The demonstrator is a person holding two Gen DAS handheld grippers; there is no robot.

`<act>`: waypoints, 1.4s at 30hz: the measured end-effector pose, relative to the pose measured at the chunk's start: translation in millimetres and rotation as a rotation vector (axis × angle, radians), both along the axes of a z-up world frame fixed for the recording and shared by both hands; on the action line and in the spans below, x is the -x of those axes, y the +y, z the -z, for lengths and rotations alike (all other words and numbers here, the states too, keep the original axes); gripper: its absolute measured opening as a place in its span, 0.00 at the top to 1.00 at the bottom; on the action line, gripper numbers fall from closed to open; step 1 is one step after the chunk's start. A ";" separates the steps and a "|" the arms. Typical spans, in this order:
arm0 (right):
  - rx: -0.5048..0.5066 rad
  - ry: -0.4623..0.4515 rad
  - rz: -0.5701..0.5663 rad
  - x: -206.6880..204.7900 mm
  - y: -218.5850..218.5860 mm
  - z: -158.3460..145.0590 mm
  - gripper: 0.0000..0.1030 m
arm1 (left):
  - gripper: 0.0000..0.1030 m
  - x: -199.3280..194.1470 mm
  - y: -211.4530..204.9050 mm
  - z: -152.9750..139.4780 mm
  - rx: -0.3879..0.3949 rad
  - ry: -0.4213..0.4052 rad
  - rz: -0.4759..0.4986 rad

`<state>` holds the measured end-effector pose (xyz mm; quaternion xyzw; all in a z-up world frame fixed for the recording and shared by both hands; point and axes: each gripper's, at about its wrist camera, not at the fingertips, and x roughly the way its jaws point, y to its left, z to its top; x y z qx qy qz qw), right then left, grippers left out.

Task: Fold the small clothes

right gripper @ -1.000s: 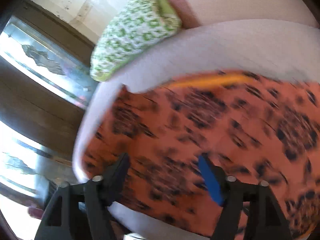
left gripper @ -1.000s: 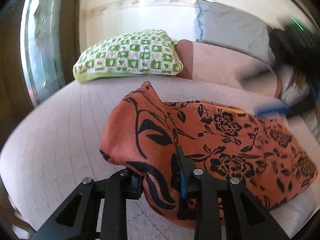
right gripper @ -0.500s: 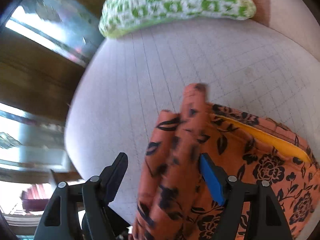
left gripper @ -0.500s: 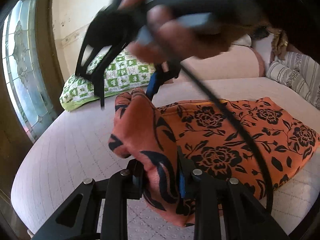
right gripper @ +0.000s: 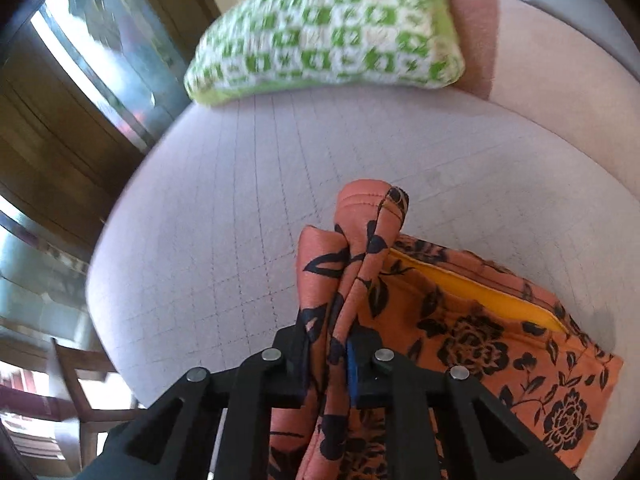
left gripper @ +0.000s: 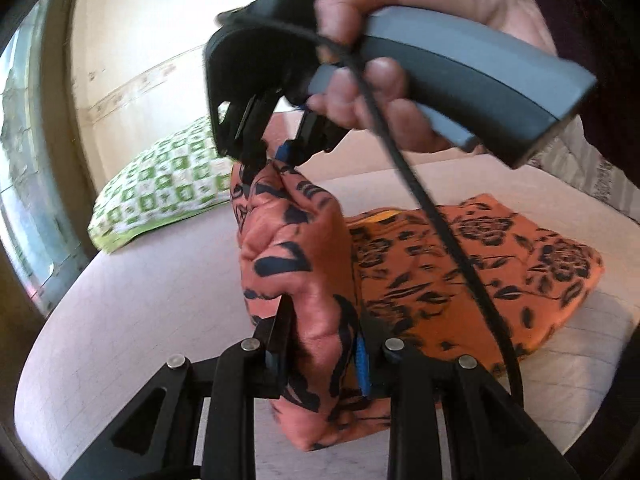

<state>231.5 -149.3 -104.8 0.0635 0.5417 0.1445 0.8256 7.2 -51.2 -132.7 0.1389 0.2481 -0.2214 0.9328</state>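
— Bed (right gripper: 248,184), quilted and pale, under everything; green checked pillow (right gripper: 328,36) at the far edge.
— And the task's thing?
— Orange floral garment (left gripper: 472,264), mostly flat on the quilt, one end pulled up into a ridge.
— Grips?
— Left gripper (left gripper: 320,356) narrow, clamped on the near part of that raised edge. Right gripper (right gripper: 328,356), jaws just closed, pinching the same edge farther along; hand (left gripper: 384,92) wrapped round its handle.
— Progress?
— Early, probably: edge lifted, not yet carried across. Fold itself and smoothing left.
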 end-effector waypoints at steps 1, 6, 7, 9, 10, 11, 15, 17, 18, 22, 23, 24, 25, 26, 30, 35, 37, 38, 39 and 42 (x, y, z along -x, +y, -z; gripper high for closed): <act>-0.020 -0.014 0.016 7.7 -18.6 -3.4 0.86 | 0.75 1.3 -5.6 -1.1 0.007 0.009 0.015; -0.034 -0.051 0.086 32.9 -85.2 -7.2 0.86 | 0.75 11.2 -50.8 -17.5 0.048 0.024 0.126; -0.045 -0.055 0.114 38.4 -107.7 -6.7 0.86 | 0.75 11.2 -60.4 -19.5 0.049 0.028 0.150; -0.060 -0.065 0.153 44.7 -140.8 -0.2 0.87 | 0.75 12.2 -88.8 -22.5 0.034 0.026 0.214; -0.063 -0.069 0.173 47.5 -155.6 0.9 0.87 | 0.75 12.8 -104.0 -23.4 0.027 0.025 0.244; -0.068 -0.072 0.193 50.3 -170.3 3.3 0.86 | 0.75 13.3 -116.5 -23.7 0.026 0.032 0.269; -0.106 -0.065 0.280 60.3 -231.4 20.5 0.86 | 0.75 16.2 -168.1 -14.2 0.022 0.076 0.355; -0.124 -0.049 0.313 65.3 -256.0 33.5 0.86 | 0.75 17.8 -184.1 -5.2 0.003 0.094 0.380; -0.120 -0.028 0.331 67.0 -267.9 44.5 0.86 | 0.75 18.7 -193.9 2.5 -0.012 0.112 0.397; -0.136 0.017 0.380 74.6 -297.2 80.5 0.86 | 0.75 23.9 -215.5 20.1 -0.065 0.135 0.419; -0.146 0.016 0.390 77.0 -300.7 85.5 0.86 | 0.75 25.8 -218.5 22.1 -0.072 0.134 0.422; -0.160 0.012 0.400 80.1 -304.2 88.9 0.87 | 0.75 28.3 -220.9 23.3 -0.076 0.132 0.426; -0.177 0.000 0.410 84.5 -307.9 90.5 0.87 | 0.75 28.8 -225.3 22.8 -0.077 0.131 0.430; -0.193 -0.017 0.417 89.1 -310.3 91.0 0.86 | 0.75 29.6 -225.1 23.5 -0.075 0.129 0.434; -0.259 -0.039 0.453 105.6 -319.2 96.7 0.86 | 0.61 32.8 -217.0 22.9 -0.086 0.148 0.449; -0.257 0.030 0.522 113.4 -323.3 117.0 0.71 | 0.44 56.8 -190.6 4.2 -0.107 0.113 0.513; -0.265 -0.001 0.549 125.1 -326.2 106.5 0.71 | 0.39 60.5 -167.7 -8.2 -0.084 0.060 0.518; -0.253 -0.022 0.559 131.8 -325.7 99.2 0.71 | 0.37 60.2 -157.1 -14.3 -0.067 0.050 0.505; -0.237 -0.050 0.569 140.6 -324.4 88.6 0.71 | 0.35 52.1 -144.3 -22.9 -0.037 0.051 0.476; -0.219 -0.128 0.571 163.3 -314.2 59.8 0.71 | 0.30 19.0 -123.9 -36.7 0.031 0.067 0.349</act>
